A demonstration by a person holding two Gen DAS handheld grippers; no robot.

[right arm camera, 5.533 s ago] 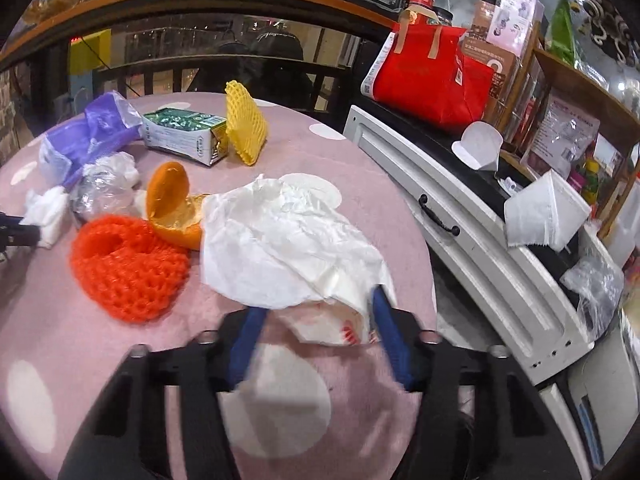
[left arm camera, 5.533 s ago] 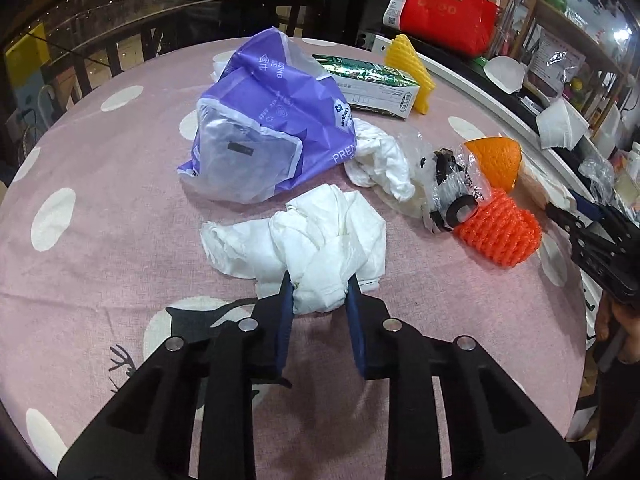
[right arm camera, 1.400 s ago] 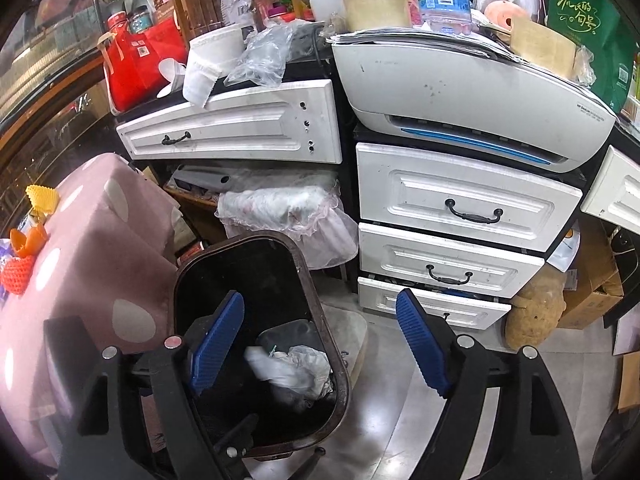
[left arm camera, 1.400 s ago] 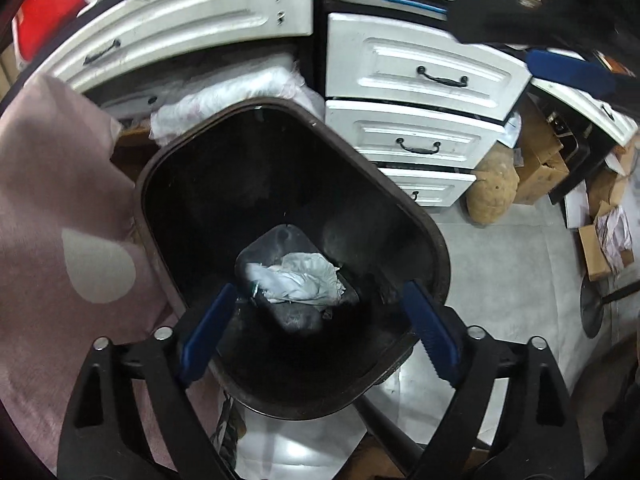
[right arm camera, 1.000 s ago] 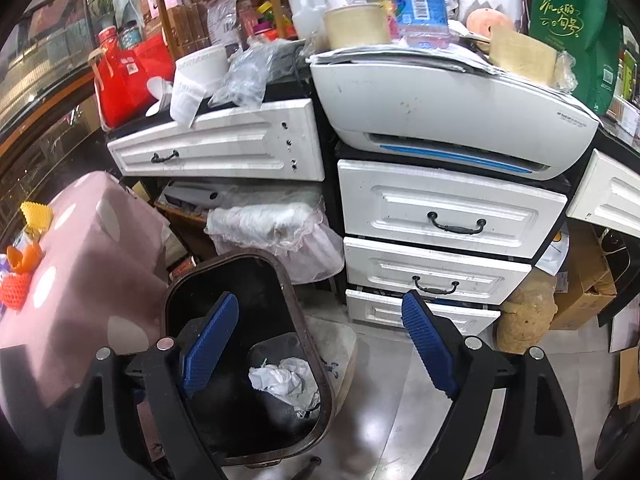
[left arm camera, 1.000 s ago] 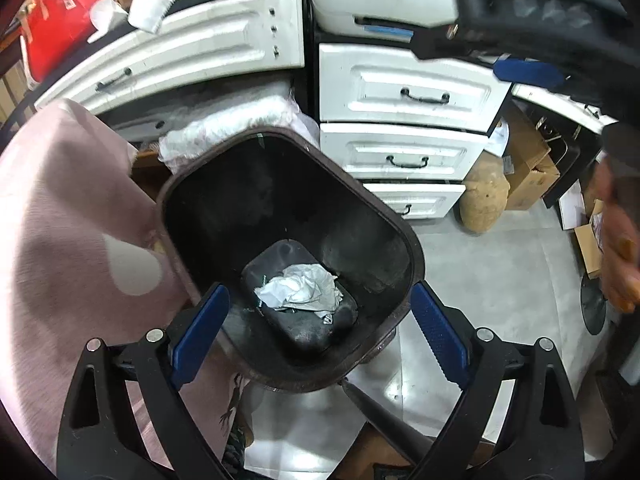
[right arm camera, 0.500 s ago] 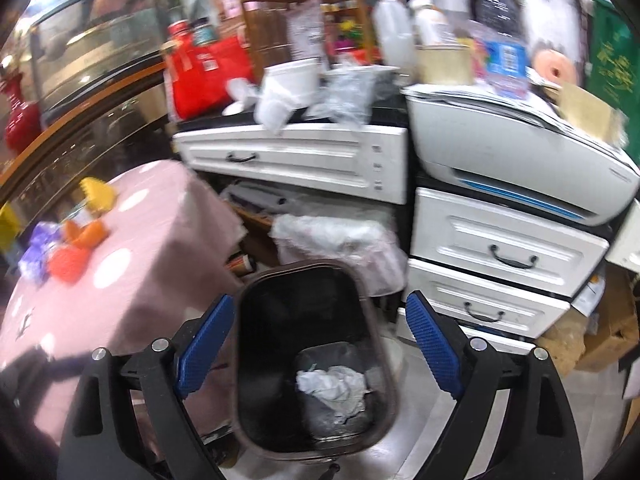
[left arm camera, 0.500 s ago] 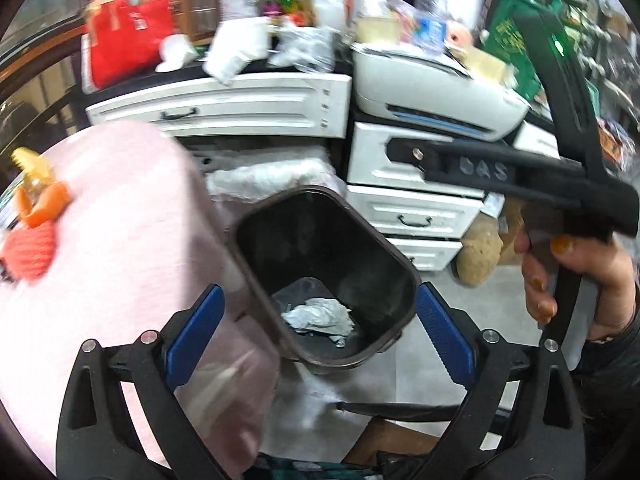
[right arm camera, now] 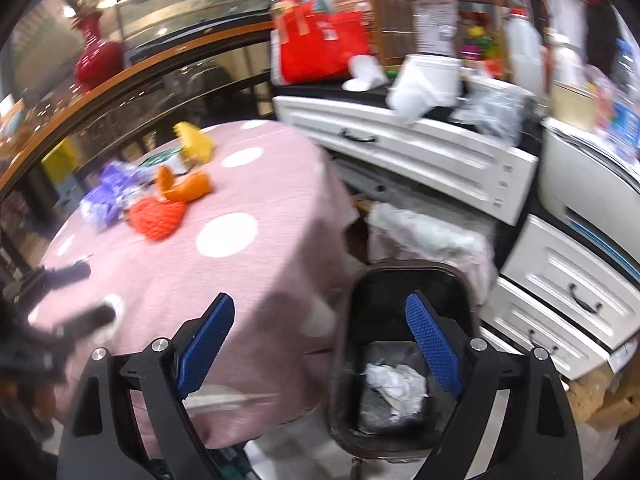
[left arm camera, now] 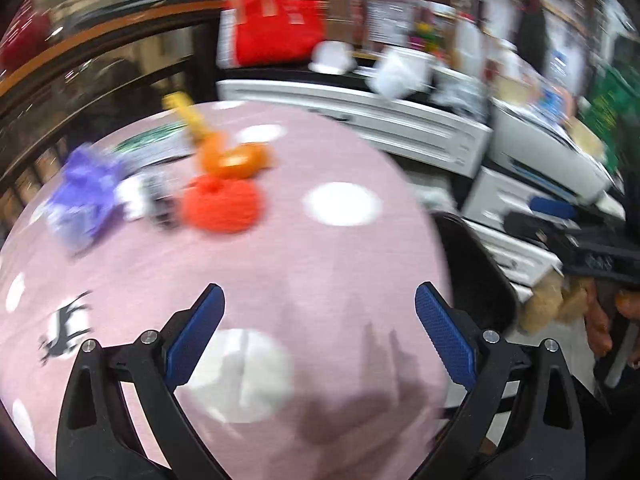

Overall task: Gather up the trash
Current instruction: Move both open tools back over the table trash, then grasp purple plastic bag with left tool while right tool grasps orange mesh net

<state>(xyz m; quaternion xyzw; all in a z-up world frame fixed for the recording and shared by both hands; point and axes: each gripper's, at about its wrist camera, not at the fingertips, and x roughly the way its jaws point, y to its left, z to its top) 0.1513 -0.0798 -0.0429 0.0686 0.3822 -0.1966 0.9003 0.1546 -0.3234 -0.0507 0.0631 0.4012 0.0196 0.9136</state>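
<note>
Left hand-held gripper (left arm camera: 320, 312): jaws spread wide, nothing between the blue pads; it hangs over the near part of the surface (left arm camera: 280, 264), which wears a pink cloth with white dots. View blurred.

Right hand-held gripper (right arm camera: 320, 322): jaws spread wide, nothing held; one blue pad lies over the cloth edge, the other over the bin.

Trash bin (right arm camera: 348, 364): dark, open-topped, on the floor just beside the surface and in front of the white drawers (right arm camera: 560, 292). Crumpled white paper (right arm camera: 396, 386) lies at its bottom.

Trash on the surface, grouped toward the far side, well apart from both grippers:
- red-orange foam net (left arm camera: 220, 206), nearest the middle;
- orange peel (left arm camera: 234, 158), just behind the net;
- yellow foam net (left arm camera: 188, 118), further back;
- purple plastic bag (left arm camera: 86, 196), to the left of the red-orange net;
- a small white and dark item (left arm camera: 150, 196) between bag and net, too blurred to name;
- green-and-white carton (left arm camera: 150, 148), behind the bag.

Red bag (right arm camera: 320, 48): on the dark counter behind the drawers.

A hand (left arm camera: 600, 320) on the right gripper's handle shows at the right edge of the left wrist view.
</note>
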